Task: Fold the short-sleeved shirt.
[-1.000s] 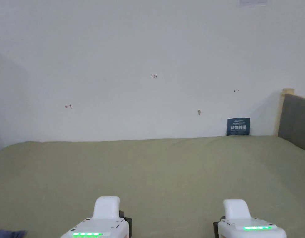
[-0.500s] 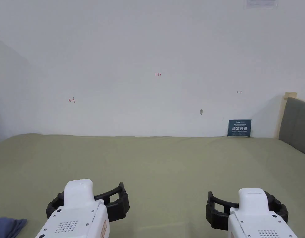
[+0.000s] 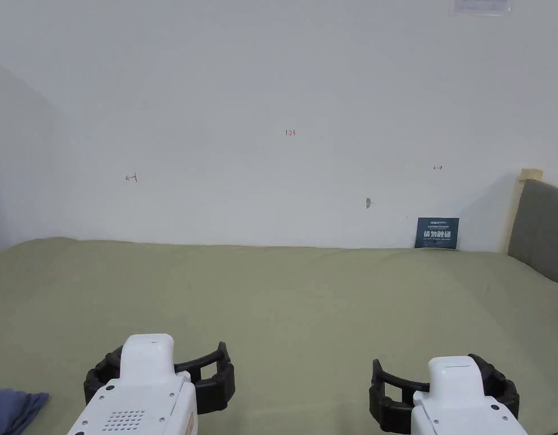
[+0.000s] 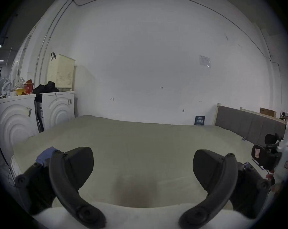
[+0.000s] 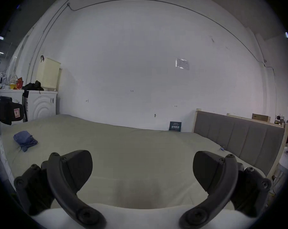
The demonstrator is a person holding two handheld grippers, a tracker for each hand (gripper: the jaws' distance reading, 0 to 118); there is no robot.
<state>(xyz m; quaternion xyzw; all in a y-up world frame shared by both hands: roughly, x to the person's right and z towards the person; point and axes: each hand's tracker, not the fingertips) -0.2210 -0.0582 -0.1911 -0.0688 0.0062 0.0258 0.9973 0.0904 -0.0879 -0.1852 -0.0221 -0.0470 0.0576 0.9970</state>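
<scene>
step in hand, as judged: start of the task, before any grasp. the left gripper (image 4: 142, 169) and the right gripper (image 5: 142, 169) are both held low over the near edge of the wide olive-green bed sheet (image 3: 306, 300), each with its two black jaws spread wide apart and nothing between them.

location of the task item: the crumpled blue fabric short-sleeved shirt (image 5: 25, 140) lies bunched on the sheet near the bed's left edge, well apart from the right gripper and just beside the left gripper's left jaw in the left gripper view (image 4: 46, 155). in the head view a corner of it shows at the lower left (image 3: 14, 408).

next move, as judged: bring the grippers left to the shirt, close on its fabric, carry it to the open middle of the sheet and spread it flat before the first fold.

containers: a tall cream perforated plastic laundry basket (image 4: 60, 72) stands on the white front-loading washing machines (image 4: 57, 108) left of the bed. its contents cannot be seen.
</scene>
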